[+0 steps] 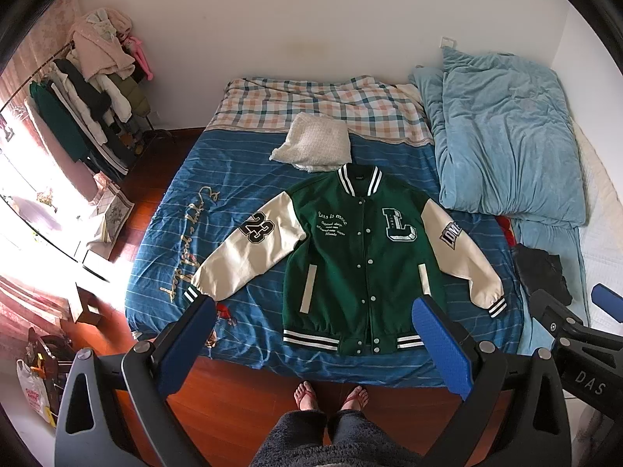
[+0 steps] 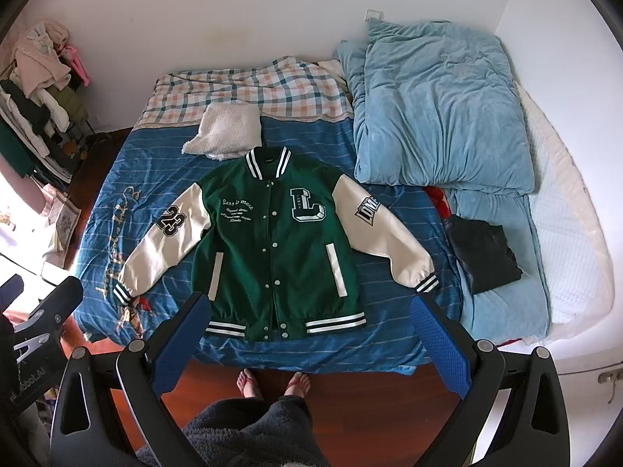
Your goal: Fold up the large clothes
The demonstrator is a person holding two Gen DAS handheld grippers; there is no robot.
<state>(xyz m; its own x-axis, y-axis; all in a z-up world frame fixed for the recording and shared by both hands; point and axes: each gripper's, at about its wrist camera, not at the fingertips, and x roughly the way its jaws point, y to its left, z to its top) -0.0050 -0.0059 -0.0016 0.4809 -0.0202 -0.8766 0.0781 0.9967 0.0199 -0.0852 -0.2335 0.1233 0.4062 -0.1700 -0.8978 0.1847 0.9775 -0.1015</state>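
Nearest: left gripper (image 1: 313, 340) and right gripper (image 2: 311, 336), each with blue pads spread wide and holding nothing, raised over the foot of the bed; their bodies cut off at the lower frame edge. Below them, the person's bare feet (image 1: 331, 395) in sandals on a red-brown wood floor (image 1: 233, 408). Next: a green varsity jacket (image 1: 350, 257) lying flat, front up, snaps closed, cream sleeves angled outward, on the blue striped bedsheet (image 1: 163, 272); the chest lettering is too small to read fully. Beyond the collar, a folded white knit item (image 1: 315, 144). Right: dark folded clothing (image 2: 484, 257), a heaped light-blue duvet (image 2: 440, 116). Far left: a loaded clothes rack (image 1: 89, 109), partly washed out by window glare.
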